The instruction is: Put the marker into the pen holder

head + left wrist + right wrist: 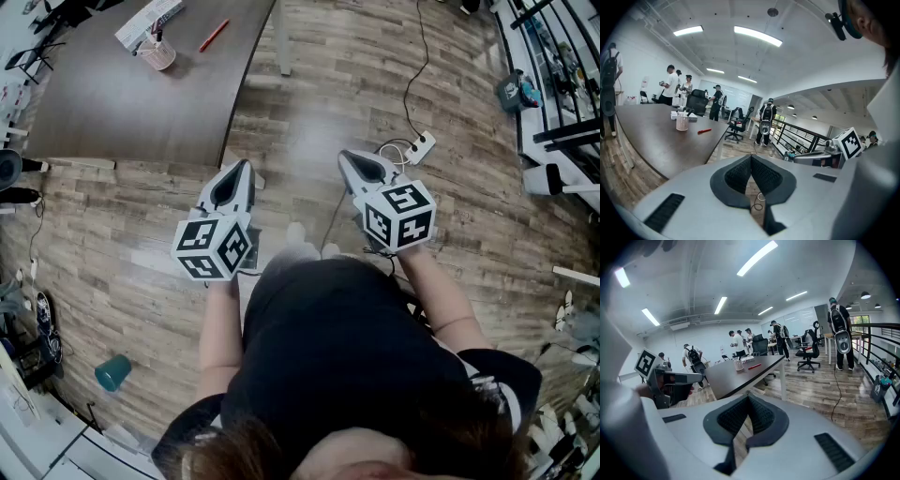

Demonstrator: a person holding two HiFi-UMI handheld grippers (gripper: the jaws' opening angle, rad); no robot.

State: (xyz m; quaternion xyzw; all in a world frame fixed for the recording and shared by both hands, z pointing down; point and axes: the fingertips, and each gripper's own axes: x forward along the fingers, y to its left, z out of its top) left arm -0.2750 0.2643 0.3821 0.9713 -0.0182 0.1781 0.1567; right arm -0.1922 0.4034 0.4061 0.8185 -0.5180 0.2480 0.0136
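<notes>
A red marker (214, 35) lies on the dark table (122, 103) at the far upper left, beside a pale mesh pen holder (157, 56). Both grippers hang over the wooden floor, well short of the table. My left gripper (247, 165) is shut with nothing in it, and so is my right gripper (344, 155). In the left gripper view the shut left gripper (751, 157) points toward the pen holder (682, 123) and marker (704, 131). Past the shut right gripper (749, 396) in the right gripper view, the pen holder (738, 365) and marker (754, 366) are small on the table.
A white box (148, 23) lies behind the pen holder. On the floor are a power strip (421, 147) with its cable ahead and a teal cup (112, 372) at the lower left. Office chairs (808, 352), a railing (881, 357) and several people stand farther off.
</notes>
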